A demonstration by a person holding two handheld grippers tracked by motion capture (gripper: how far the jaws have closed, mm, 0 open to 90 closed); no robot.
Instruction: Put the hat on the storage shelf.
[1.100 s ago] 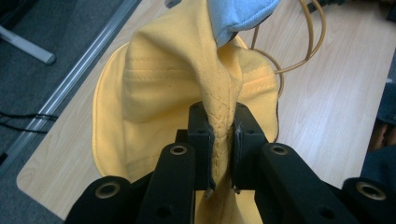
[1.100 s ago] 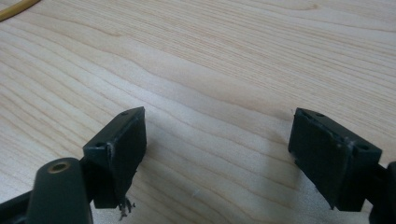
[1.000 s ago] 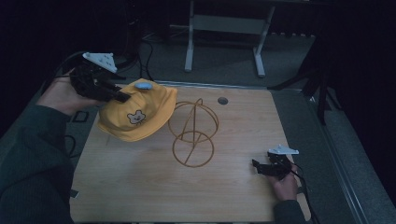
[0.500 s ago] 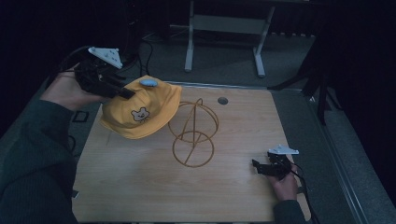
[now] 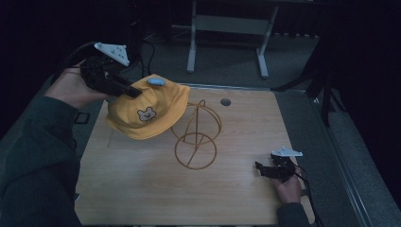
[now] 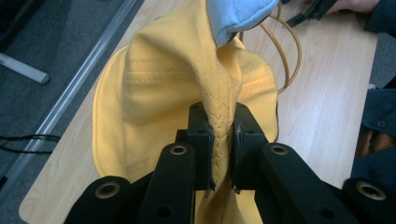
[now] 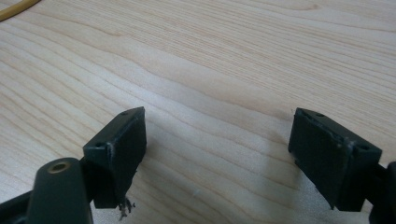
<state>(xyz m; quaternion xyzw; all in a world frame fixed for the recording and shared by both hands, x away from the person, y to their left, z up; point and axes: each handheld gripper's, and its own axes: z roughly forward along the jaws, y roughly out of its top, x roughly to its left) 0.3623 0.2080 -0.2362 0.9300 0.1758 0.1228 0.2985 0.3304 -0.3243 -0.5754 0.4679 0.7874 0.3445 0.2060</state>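
A yellow bucket hat (image 5: 144, 113) with a small cartoon face and a light blue patch hangs over the table's left side, lifted off the wood. My left gripper (image 5: 135, 92) is shut on its brim; in the left gripper view the yellow hat fabric (image 6: 187, 84) is pinched between the two pads (image 6: 201, 135). Just right of the hat stands a golden wire stand (image 5: 196, 137) made of rings and a rod. My right gripper (image 5: 259, 168) rests low near the table's front right corner, open, with bare wood between its jaws (image 7: 217, 154).
The wooden table (image 5: 142, 189) has a small round grommet (image 5: 225, 101) near its far edge. A metal desk frame (image 5: 227, 28) stands on the floor behind. A cable (image 5: 307, 198) trails from the right gripper.
My left gripper has lifted the hat a little and carried it right, toward the wire stand. The right gripper has stayed put.
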